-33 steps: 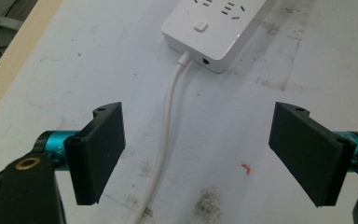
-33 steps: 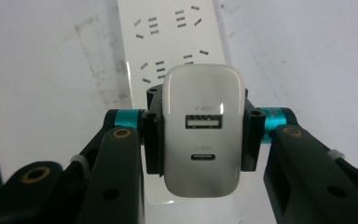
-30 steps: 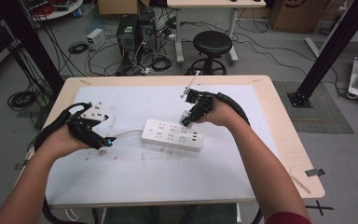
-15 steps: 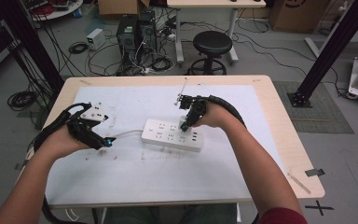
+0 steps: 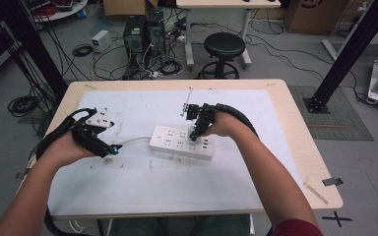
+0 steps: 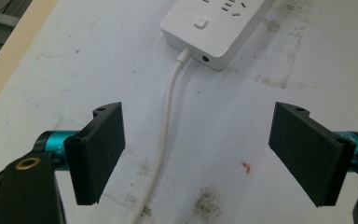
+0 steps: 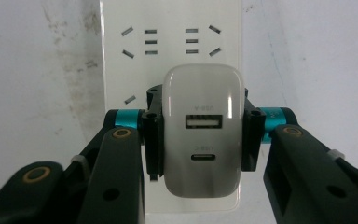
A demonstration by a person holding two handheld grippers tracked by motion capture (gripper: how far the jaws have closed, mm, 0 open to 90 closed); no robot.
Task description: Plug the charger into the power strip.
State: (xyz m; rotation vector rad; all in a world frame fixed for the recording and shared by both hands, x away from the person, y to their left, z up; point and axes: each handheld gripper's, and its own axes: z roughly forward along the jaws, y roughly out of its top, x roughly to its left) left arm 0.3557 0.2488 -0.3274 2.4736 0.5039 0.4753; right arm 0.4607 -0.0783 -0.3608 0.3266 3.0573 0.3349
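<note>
A: What's the biggest thing here?

B: The table [image 5: 295,147], pale wood at the edges with a scuffed white sheet [image 5: 142,189] covering most of its top. Behind it on the floor stand a round black stool [image 5: 224,45] and a computer tower [image 5: 134,33] among loose cables.

A: And on the sheet?

B: A white power strip [image 5: 174,141] lies near the middle, running left to right. Its white cord [image 6: 165,116] leaves the left end and curves back toward the person's left side.

A: Where are the hands?

B: The left hand [image 5: 64,150] rests on the sheet to the left of the strip, holding the left gripper [image 5: 112,149]. Its jaws stand wide apart with nothing between them. In the left gripper view they straddle the cord without touching it, and the end of the strip with its square button sits just ahead.

A: The right one?

B: The right hand [image 5: 224,127] is over the strip, and the right gripper [image 5: 193,136] points down at it. In the right gripper view its jaws are clamped on the two sides of a small white charger [image 7: 203,135], whose face shows a USB-A port above a USB-C port.

A: Is the charger plugged in?

B: I can't tell. It sits directly over the strip's sockets, but its underside is hidden.
</note>
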